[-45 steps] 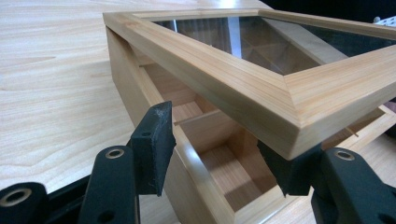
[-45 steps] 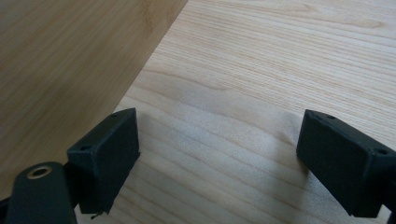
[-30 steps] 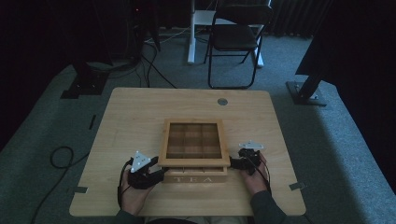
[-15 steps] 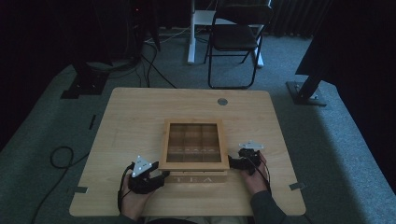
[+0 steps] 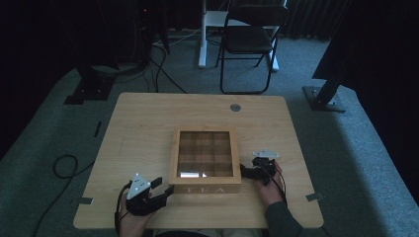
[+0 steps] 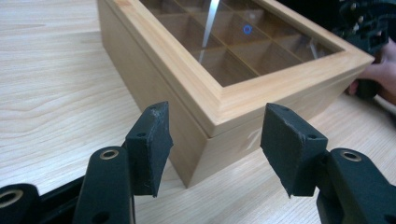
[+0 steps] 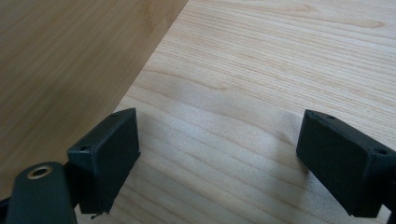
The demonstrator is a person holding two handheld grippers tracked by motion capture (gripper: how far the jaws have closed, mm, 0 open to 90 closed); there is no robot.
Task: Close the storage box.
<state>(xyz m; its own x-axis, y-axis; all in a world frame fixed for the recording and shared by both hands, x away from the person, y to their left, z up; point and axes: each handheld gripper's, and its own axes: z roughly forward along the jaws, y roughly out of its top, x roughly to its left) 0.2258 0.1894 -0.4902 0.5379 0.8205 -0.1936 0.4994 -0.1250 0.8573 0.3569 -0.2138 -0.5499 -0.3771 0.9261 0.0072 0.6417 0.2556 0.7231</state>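
Note:
A wooden tea box with a glass-paned lid and "TEA" on its front stands near the table's front edge. Its lid is down and the divided compartments show through the glass. My left gripper sits just off the box's front left corner, open, with that corner lined up between the jaws. My right gripper rests beside the box's right wall, open over bare tabletop, its left jaw close to the wall. Across the box the other hand and gripper are seen in the left gripper view.
The light wood table has a round grommet at the back. A black folding chair and stand bases are on the carpet behind. A cable loops on the floor at left.
My left gripper has slid a little toward the table's front and turned its jaws toward the box's front left corner. The right gripper and the box have stayed put.

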